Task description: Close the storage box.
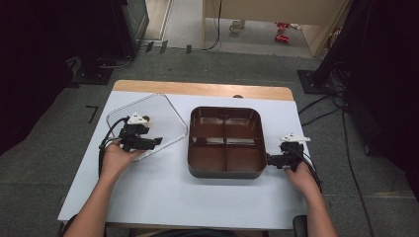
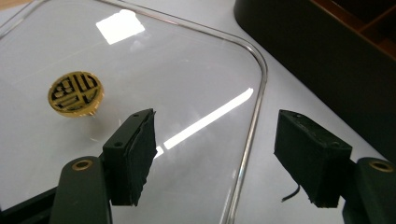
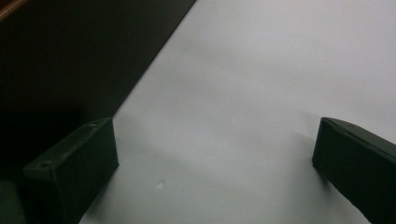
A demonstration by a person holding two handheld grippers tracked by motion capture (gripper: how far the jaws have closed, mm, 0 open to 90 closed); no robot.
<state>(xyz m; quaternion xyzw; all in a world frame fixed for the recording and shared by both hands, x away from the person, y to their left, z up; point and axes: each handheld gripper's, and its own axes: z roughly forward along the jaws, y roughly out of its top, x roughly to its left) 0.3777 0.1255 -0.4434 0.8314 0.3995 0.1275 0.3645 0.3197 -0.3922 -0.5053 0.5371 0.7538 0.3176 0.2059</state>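
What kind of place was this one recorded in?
Probably a lab or recording room, not a home: a white-topped table on grey carpet, cables across the floor, and black stands at the sides.

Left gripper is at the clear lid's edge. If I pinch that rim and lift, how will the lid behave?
The clear lid looks rigid, so it should lift flat rather than sag. Its glossy surface and thin rounded rim may slip between the left gripper pads. Held at one edge, it will probably tilt, weighted by the gold knob.
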